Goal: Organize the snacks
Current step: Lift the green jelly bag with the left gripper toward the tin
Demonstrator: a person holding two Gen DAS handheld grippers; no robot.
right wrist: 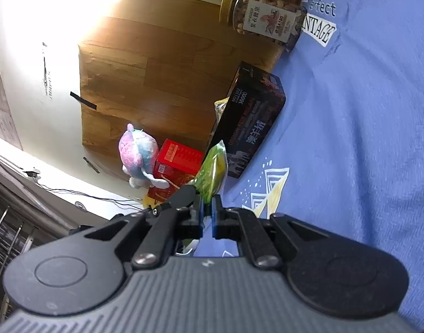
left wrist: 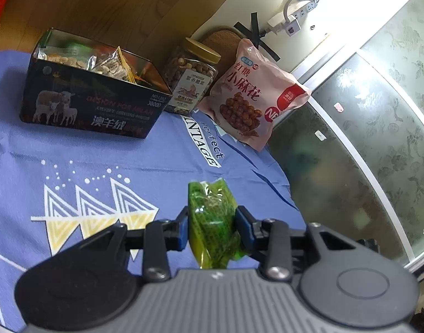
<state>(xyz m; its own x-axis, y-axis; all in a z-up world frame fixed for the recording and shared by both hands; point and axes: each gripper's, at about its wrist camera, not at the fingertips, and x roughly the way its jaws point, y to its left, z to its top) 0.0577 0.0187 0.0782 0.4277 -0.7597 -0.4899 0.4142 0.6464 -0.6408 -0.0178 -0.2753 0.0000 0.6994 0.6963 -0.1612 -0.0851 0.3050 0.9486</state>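
Observation:
My left gripper [left wrist: 212,227] is shut on a green snack packet [left wrist: 213,219], held above the blue cloth [left wrist: 73,155]. My right gripper [right wrist: 207,213] is shut on a green snack packet [right wrist: 213,172], held near the dark box. The dark open box [left wrist: 87,102] with sheep printed on its side holds several small snack packets; it also shows in the right wrist view [right wrist: 250,122]. A clear nut jar [left wrist: 191,76] with a gold lid and a pink snack bag [left wrist: 256,94] stand behind the box. The jar also shows in the right wrist view [right wrist: 261,16].
A wooden panel [left wrist: 101,8] stands behind the table. A glass partition [left wrist: 378,127] runs along the right. In the right wrist view a plush toy [right wrist: 139,152] and a red box [right wrist: 175,163] sit beyond the table edge.

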